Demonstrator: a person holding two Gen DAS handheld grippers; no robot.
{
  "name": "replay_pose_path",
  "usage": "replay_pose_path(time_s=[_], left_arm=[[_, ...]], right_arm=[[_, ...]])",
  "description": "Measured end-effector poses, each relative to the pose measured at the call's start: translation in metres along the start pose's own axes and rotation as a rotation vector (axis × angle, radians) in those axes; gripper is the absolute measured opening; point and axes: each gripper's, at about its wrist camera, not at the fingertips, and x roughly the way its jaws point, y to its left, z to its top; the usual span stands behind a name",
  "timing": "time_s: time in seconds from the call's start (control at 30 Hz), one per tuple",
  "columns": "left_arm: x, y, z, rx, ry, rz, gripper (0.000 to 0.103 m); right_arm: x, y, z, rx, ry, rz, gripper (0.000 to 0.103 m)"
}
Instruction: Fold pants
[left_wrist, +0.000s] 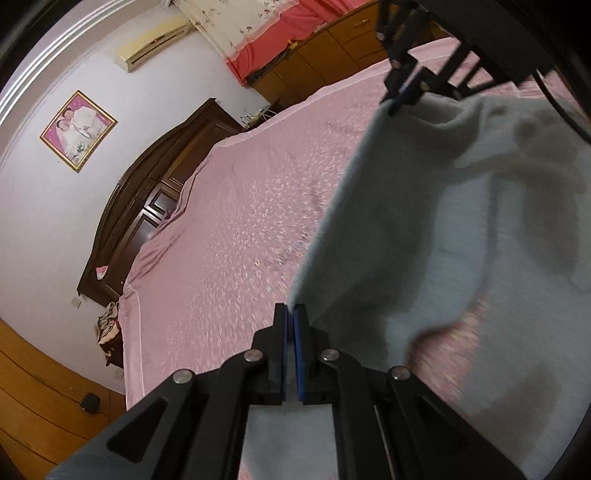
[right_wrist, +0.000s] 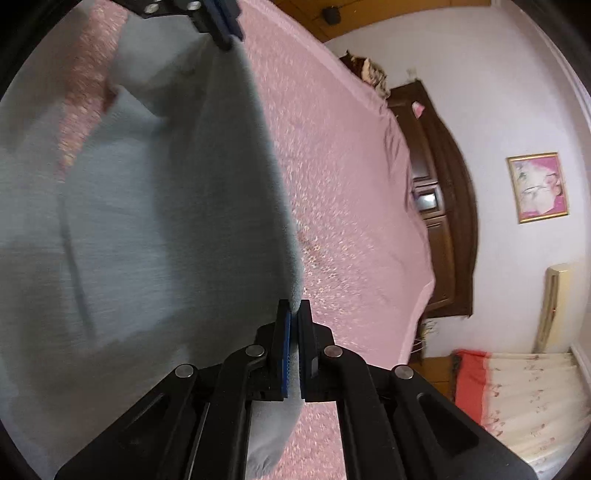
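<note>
We hold grey pants (left_wrist: 424, 221) lifted over pink bed (left_wrist: 229, 229): left tool (left_wrist: 290, 314) and right tool (right_wrist: 294, 308) each clenched on edge, cloth stretched between. Mid-fold carry; next, we judge, lay edge down aligned, then release.

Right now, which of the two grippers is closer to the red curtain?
Right. The right gripper holds the grey pants toward the red curtain end of the bed; the left gripper grips the same edge farther from it.

Pants held up over the bed

Left tool (left_wrist: 290, 314) pinches the pants (left_wrist: 424, 229) edge; right tool (left_wrist: 400, 98) grips it ahead, bed (left_wrist: 240, 206) beneath.
</note>
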Motion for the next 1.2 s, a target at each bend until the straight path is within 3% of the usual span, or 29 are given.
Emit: replay_pose_path(time_s=[0.2,0.43,0.6,0.87,1.2], left_arm=[[-0.07,-0.029,-0.02,-0.071,0.052,-0.018,0.004],[-0.12,-0.062,-0.037,-0.139,0.081,-0.034,0.003],[-0.149,-0.089,-0.04,-0.134,0.082,-0.051,0.003],[-0.153,-0.097,-0.044,-0.123,0.093,-0.054,0.003],[-0.162,-0.108,-0.05,-0.102,0.095,-0.068,0.003]], right_arm=[[-0.08,0.04,-0.008,-0.03,-0.077,-0.013,0.004],[-0.112,0.087,-0.011,-0.075,-0.111,-0.055,0.004],[-0.119,0.109,-0.016,-0.116,-0.098,-0.072,0.004],[-0.13,0.134,-0.021,-0.154,-0.105,-0.072,0.004],[-0.133,0.137,-0.015,-0.135,-0.1,-0.072,0.004]])
